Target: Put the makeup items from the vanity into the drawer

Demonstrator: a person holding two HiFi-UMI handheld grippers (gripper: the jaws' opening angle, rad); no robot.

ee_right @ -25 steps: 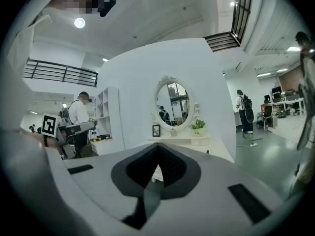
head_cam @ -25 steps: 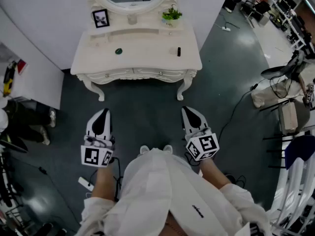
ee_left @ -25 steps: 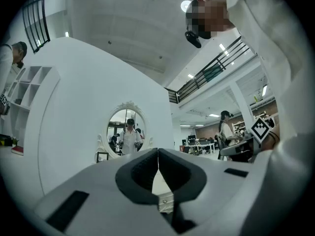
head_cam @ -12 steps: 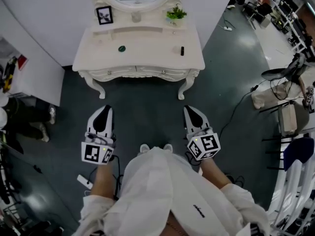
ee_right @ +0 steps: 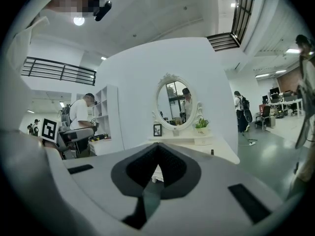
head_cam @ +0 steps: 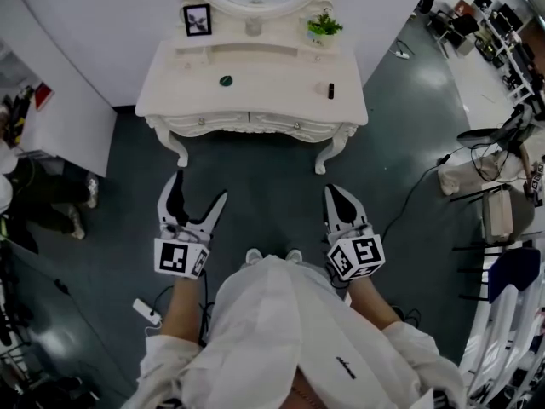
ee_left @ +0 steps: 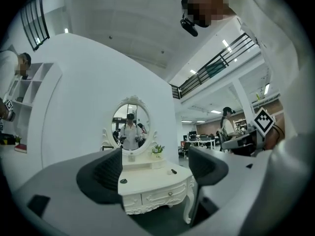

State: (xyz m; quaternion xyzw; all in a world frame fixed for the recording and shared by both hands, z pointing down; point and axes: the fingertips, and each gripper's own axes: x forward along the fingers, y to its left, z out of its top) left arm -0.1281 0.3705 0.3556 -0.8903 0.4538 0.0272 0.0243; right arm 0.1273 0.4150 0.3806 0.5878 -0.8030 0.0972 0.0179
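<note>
Dark flooring separates the person from the white vanity counter (head_cam: 255, 102), where a round compact (head_cam: 226, 81) and a dark tube (head_cam: 330, 90) lie well apart. Left gripper (head_cam: 200, 191) fingers are opening, empty; right gripper (head_cam: 334, 192) fingers are clenched, empty. Approach squarely and open a drawer (head_cam: 213, 123) first.

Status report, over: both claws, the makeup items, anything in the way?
Left claw opening, nothing in it; right claw shut, empty. Round green item and black tube on vanity, drawers closed. Nothing blocking the approach.
</note>
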